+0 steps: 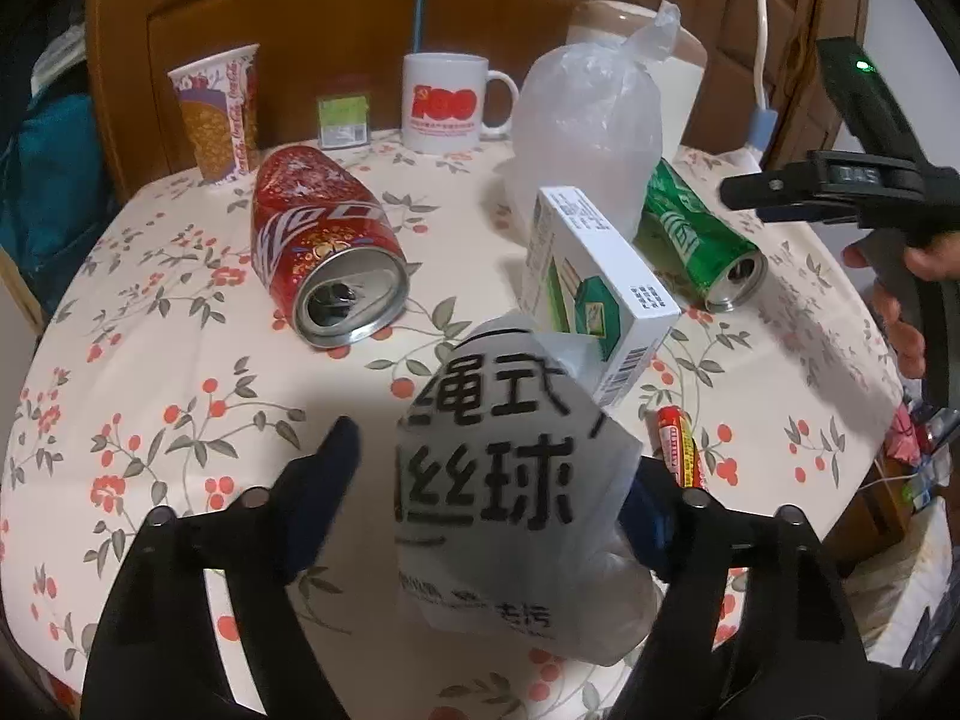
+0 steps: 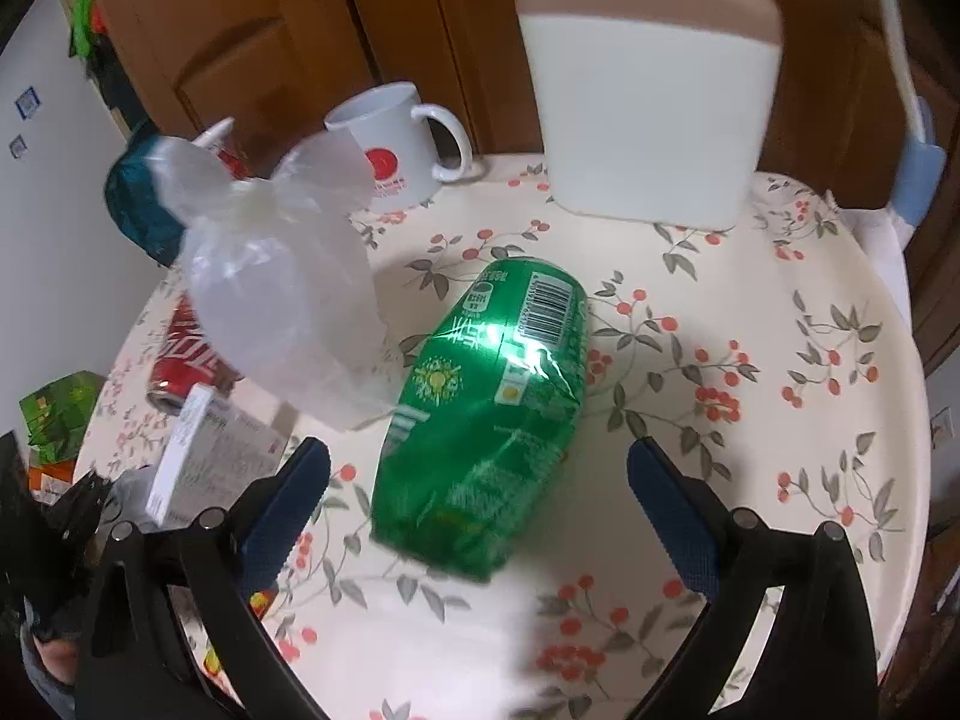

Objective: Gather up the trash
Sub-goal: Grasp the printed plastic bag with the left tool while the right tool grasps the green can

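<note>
Just ahead of right tool (image 2: pixel 479 483), green can (image 2: pixel 486 408).

On the round table (image 1: pixel 180 360): two drink cans, one red (image 1: pixel 327 246) and one green (image 1: pixel 696 240); two plastic bags, one printed (image 1: pixel 504 480), one knotted clear (image 1: pixel 582 132); one white mug (image 1: pixel 447 102); one paper cup (image 1: pixel 216 114); one white-green carton (image 1: pixel 594 294).

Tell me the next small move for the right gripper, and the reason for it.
Probably lower the right gripper and close it on the green can. The can lies on its side on the floral tablecloth, lined up between the open fingers, which do not touch it. The left gripper is already occupied with the printed plastic bag.
</note>
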